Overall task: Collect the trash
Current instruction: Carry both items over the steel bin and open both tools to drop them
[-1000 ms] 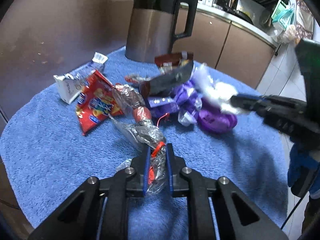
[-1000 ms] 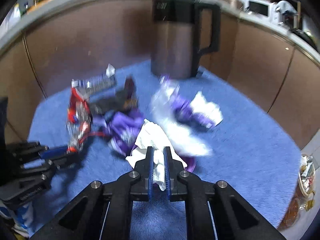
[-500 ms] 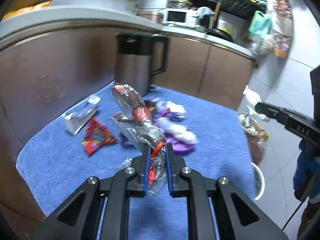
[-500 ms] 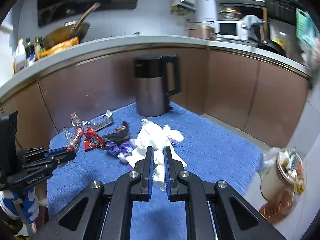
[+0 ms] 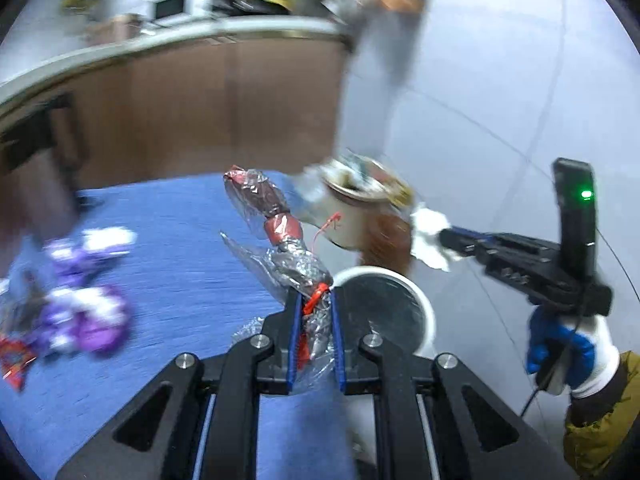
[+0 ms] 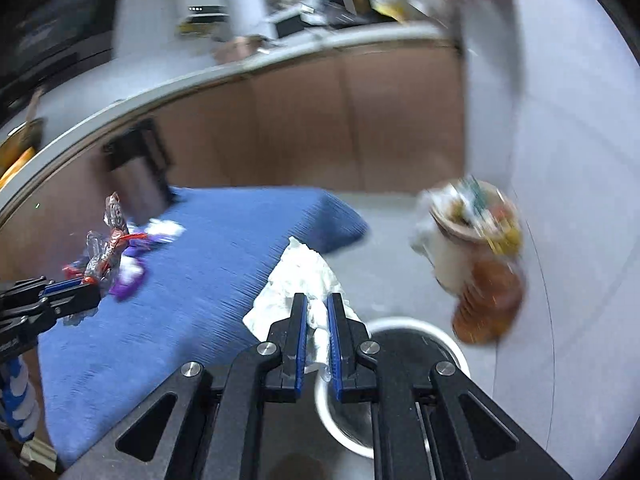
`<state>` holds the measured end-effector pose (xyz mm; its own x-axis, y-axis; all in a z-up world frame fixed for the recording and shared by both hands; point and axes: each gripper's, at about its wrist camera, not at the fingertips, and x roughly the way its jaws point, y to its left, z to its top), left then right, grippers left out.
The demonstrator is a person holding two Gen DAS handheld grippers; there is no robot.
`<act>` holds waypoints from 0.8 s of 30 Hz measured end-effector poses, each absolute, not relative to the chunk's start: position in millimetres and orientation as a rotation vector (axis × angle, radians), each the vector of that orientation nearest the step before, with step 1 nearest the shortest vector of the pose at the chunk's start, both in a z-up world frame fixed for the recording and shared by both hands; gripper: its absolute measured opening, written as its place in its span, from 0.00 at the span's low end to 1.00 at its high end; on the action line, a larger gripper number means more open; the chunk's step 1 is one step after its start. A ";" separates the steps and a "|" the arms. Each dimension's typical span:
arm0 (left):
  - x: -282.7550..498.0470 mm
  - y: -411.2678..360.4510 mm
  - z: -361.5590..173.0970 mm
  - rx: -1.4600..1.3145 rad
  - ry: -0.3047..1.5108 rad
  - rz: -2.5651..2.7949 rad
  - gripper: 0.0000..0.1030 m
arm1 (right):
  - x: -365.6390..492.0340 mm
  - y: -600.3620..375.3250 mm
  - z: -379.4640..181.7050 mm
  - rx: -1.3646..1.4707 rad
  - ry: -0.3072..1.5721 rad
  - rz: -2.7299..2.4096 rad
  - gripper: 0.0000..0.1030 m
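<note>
Trash is held in both grippers at this moment, and the place to put it lies ahead and below the fingers. The left gripper (image 5: 314,320) has its fingers closed on a crumpled foil-and-plastic wrapper (image 5: 280,236), whose long axis runs forward and a little to the left from the fingertips, so most of it stands out beyond them above the blue towel (image 5: 180,248) on the bench. The right gripper (image 6: 317,320) has its fingers closed on a white tissue (image 6: 298,280), which spreads forward and to the left of the fingertips. A white round bin (image 6: 456,350) stands on the floor directly under and just to the right of the right fingers; in the left wrist view the same bin (image 5: 424,312) is just to the right of the left fingers, partly behind them. Further ahead and to the right there is a full trash container (image 6: 472,240) with rubbish on top, blurred, so I cannot tell its exact form. I judge that the right gripper is nearer to this further container, because in the left view its tissue (image 5: 430,236) is seen just beside it. More wrappers (image 5: 84,312) lie on the towel, well to the left of the left fingers.
</note>
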<state>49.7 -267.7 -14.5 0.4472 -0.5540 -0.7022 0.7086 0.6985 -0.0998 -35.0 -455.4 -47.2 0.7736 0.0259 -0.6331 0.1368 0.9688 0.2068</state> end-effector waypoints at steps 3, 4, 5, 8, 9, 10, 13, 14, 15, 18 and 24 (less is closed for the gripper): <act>53.3 -319.6 -37.7 0.268 0.835 -0.852 0.13 | -34.8 -483.7 -80.2 0.311 0.743 -0.101 0.11; 55.2 -335.3 -45.6 0.283 0.851 -0.867 0.13 | -34.9 -492.0 -92.3 0.331 0.759 -0.109 0.12; 56.1 -346.9 -52.3 0.294 0.863 -0.878 0.13 | -34.1 -501.3 -104.6 0.352 0.777 -0.118 0.12; 63.0 -378.8 -75.3 0.321 0.910 -0.907 0.13 | -27.8 -519.1 -129.7 0.402 0.817 -0.138 0.12; 65.9 -387.8 -82.9 0.327 0.926 -0.910 0.13 | -24.6 -523.6 -133.8 0.411 0.824 -0.141 0.12; 68.8 -394.7 -89.6 0.328 0.942 -0.912 0.15 | -22.5 -529.0 -142.5 0.426 0.836 -0.149 0.14; 80.9 -406.5 -107.0 0.311 0.980 -0.924 0.16 | -12.6 -540.4 -156.1 0.456 0.861 -0.167 0.25; 84.4 -407.1 -112.0 0.302 0.993 -0.930 0.16 | -10.8 -543.4 -161.5 0.468 0.870 -0.172 0.27; 88.8 -410.2 -117.4 0.293 1.010 -0.935 0.17 | -8.8 -546.0 -165.1 0.474 0.876 -0.178 0.32; 100.4 -413.5 -124.1 0.274 1.027 -0.936 0.21 | -8.5 -552.3 -172.3 0.477 0.884 -0.209 0.39; 99.4 -402.3 -110.0 0.221 1.009 -0.959 0.52 | -14.1 -552.9 -161.3 0.469 0.875 -0.242 0.42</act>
